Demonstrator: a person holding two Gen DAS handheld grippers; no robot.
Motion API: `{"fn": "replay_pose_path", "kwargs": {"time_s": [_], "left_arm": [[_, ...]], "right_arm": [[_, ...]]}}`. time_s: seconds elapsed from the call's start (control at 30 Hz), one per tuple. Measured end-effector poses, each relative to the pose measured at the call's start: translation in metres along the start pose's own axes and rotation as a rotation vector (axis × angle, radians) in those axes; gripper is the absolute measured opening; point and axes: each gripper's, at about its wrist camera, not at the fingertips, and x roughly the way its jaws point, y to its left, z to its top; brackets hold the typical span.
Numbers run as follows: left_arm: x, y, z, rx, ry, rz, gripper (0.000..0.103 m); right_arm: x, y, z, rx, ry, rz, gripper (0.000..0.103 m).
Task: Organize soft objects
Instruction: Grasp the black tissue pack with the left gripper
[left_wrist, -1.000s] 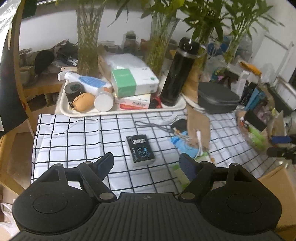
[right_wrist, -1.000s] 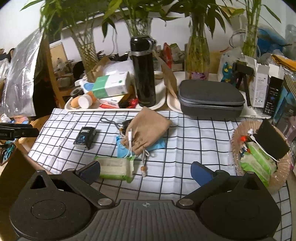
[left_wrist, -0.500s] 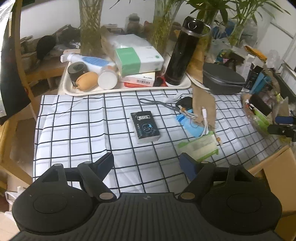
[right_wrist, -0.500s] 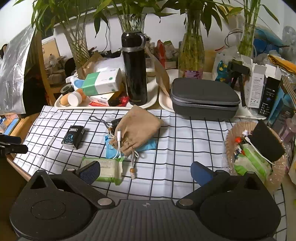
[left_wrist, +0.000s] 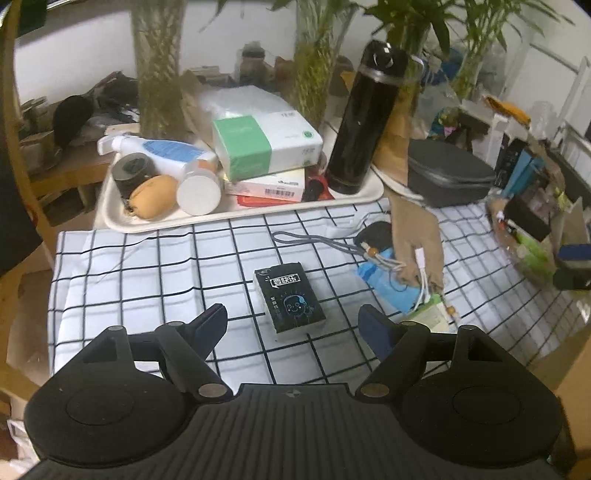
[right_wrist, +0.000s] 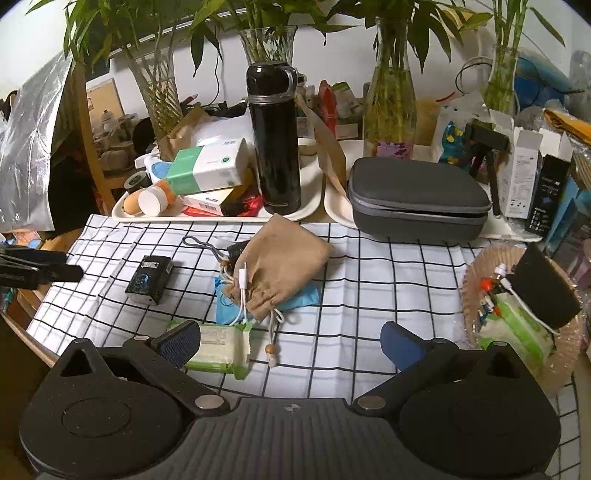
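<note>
Right wrist view: the checked tablecloth (right_wrist: 369, 280) spans the whole field ahead of the right claw (right_wrist: 290, 341), whose jaws stand wide apart and hold nothing. Beyond the cloth, ahead and to the right, a grey zip case (right_wrist: 417, 199) sits on a tray. Ahead and slightly left of centre, a black flask (right_wrist: 273, 144) stands upright on a second tray (right_wrist: 221, 218). Directly ahead, nearer than the flask, a tan pouch (right_wrist: 280, 269) lies on a blue cloth (right_wrist: 299, 299), with a white cable (right_wrist: 242, 295) draped over the pouch mouth. A green wipes pack (right_wrist: 221, 349) lies flat just beside the left finger of the claw. Well to the right, a woven basket (right_wrist: 476, 280) holds small items.

Left wrist view: the left claw (left_wrist: 293, 325) is also spread open and empty. A small black box (left_wrist: 290, 297) lies flat on the cloth just ahead, between the two fingers.
</note>
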Motion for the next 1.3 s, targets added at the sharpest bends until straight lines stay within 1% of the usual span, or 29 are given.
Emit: {"fn": "replay_pose_path", "kwargs": {"time_s": [0.1,0.23,0.43,0.6,0.8,0.87,0.93,0.97,1.0,1.03,1.1,1.17,1.23,1.3], "left_arm": [[0.016,-0.002,0.001,0.032,0.014,-0.008,0.078],[0.038,-0.005,0.002,0.075,0.041,-0.023,0.078],[0.069,-0.007,0.005,0.122,0.085,-0.03,0.078],[0.089,-0.006,0.005,0.133,0.117,-0.032,0.078],[0.107,-0.005,0.008,0.113,0.117,-0.016,0.077],[0.11,-0.005,0.008,0.108,0.121,0.016,0.075],[0.113,-0.004,0.006,0.099,0.131,0.065,0.069],[0.115,-0.001,0.006,0.081,0.137,0.073,0.066],[0.114,0.001,0.005,0.066,0.13,0.074,0.062],[0.113,0.003,0.004,0.06,0.121,0.078,0.056],[0.111,0.005,0.005,0.056,0.12,0.092,0.05],[0.111,0.008,0.007,0.035,0.129,0.073,0.049],[0.107,0.009,0.011,0.025,0.138,0.072,0.049],[0.098,0.007,0.019,0.049,0.119,0.078,0.048]], "right_arm": [[0.005,-0.001,0.002,0.006,0.001,0.026,0.103],[0.01,0.001,0.005,-0.019,0.004,0.027,0.103],[0.017,-0.002,0.009,-0.013,0.016,0.027,0.103],[0.023,-0.005,0.013,-0.01,0.021,0.021,0.103],[0.03,-0.006,0.017,-0.009,0.029,0.015,0.103],[0.033,-0.005,0.018,-0.012,0.034,0.012,0.103],[0.036,-0.004,0.018,-0.02,0.041,0.011,0.103],[0.037,-0.004,0.019,-0.024,0.043,0.009,0.103],[0.038,-0.004,0.019,-0.027,0.045,0.008,0.103],[0.039,-0.004,0.02,-0.029,0.046,0.008,0.103],[0.041,-0.003,0.022,-0.032,0.046,0.013,0.103],[0.043,-0.003,0.024,-0.04,0.049,0.018,0.103],[0.046,-0.001,0.025,-0.06,0.06,0.037,0.103],[0.05,0.002,0.026,-0.092,0.083,0.064,0.103]]}}
